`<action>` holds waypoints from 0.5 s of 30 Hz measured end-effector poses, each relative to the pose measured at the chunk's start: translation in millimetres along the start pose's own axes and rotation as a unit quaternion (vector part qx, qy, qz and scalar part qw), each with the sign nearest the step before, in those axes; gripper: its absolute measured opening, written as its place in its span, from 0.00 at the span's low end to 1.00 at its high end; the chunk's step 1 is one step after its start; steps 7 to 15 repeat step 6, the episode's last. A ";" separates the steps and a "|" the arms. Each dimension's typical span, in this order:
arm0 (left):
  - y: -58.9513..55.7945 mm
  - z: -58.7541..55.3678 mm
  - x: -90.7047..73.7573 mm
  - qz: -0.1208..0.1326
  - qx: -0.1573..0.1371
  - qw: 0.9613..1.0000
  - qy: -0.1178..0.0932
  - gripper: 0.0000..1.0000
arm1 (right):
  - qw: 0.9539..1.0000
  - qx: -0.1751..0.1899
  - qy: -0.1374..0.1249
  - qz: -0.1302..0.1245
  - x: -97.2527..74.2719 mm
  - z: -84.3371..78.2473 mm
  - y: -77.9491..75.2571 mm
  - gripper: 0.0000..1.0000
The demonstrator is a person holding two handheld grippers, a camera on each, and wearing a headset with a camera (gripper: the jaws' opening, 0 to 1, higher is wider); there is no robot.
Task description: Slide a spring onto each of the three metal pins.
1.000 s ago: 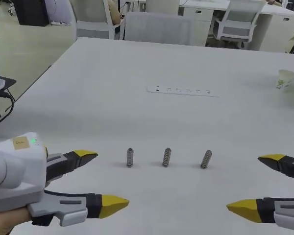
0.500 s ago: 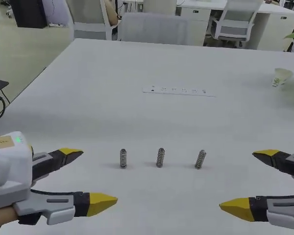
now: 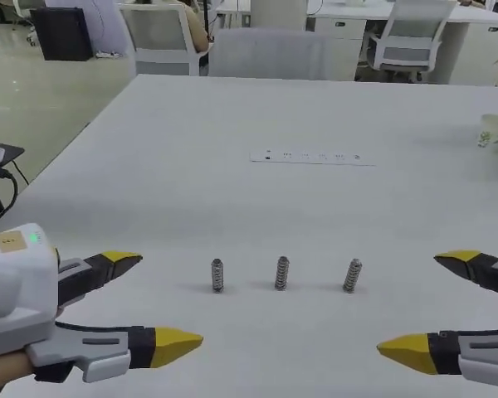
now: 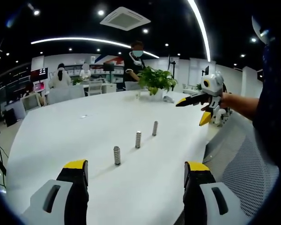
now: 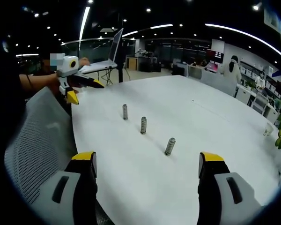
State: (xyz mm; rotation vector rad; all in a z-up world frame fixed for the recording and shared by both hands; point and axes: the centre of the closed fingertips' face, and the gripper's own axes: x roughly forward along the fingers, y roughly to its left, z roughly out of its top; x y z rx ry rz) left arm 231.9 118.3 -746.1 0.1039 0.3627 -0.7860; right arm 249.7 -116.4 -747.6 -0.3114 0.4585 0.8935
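Three springs (image 3: 282, 273) stand upright in a row, seemingly seated on their pins; left gripper (image 3: 166, 298) and right gripper (image 3: 411, 303) flank them, both wide open and empty, so the task looks finished, with nothing due but a check.

The right tool (image 3: 409, 303) runs off the head view's right edge; springs (image 3: 282, 273) hide any pins.

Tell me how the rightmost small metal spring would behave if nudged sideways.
The small coiled metal spring on the right leans slightly, so a nudge would probably tip it. Its open coils suggest it flexes rather than stays stiff. Tipped, it may roll on the smooth white table.
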 end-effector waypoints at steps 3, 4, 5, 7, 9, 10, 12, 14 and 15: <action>2.7 -1.3 -0.7 0.004 -0.001 1.000 0.000 0.81 | 1.000 0.001 0.002 0.000 3.6 -1.7 -2.8 0.90; 3.5 -1.6 -0.8 0.005 -0.002 1.000 0.000 0.81 | 1.000 0.001 0.002 0.000 5.1 -2.4 -3.7 0.90; 4.2 -2.1 -0.8 0.006 -0.002 1.000 0.000 0.81 | 1.000 0.001 0.003 0.001 6.1 -2.9 -4.0 0.90; 5.3 -2.9 -0.9 0.007 -0.002 1.000 0.001 0.81 | 1.000 0.001 0.004 0.002 7.6 -3.3 -4.2 0.90; 5.3 -2.9 -0.9 0.007 -0.002 1.000 0.001 0.81 | 1.000 0.001 0.004 0.002 7.6 -3.3 -4.2 0.90; 5.3 -2.9 -0.9 0.007 -0.002 1.000 0.001 0.81 | 1.000 0.001 0.004 0.002 7.6 -3.3 -4.2 0.90; 5.3 -2.9 -0.9 0.007 -0.002 1.000 0.001 0.81 | 1.000 0.001 0.004 0.002 7.6 -3.3 -4.2 0.90; 5.3 -2.9 -0.9 0.007 -0.002 1.000 0.001 0.81 | 1.000 0.001 0.004 0.002 7.6 -3.3 -4.2 0.90; 5.3 -2.9 -0.9 0.007 -0.002 1.000 0.001 0.81 | 1.000 0.001 0.004 0.002 7.6 -3.3 -4.2 0.90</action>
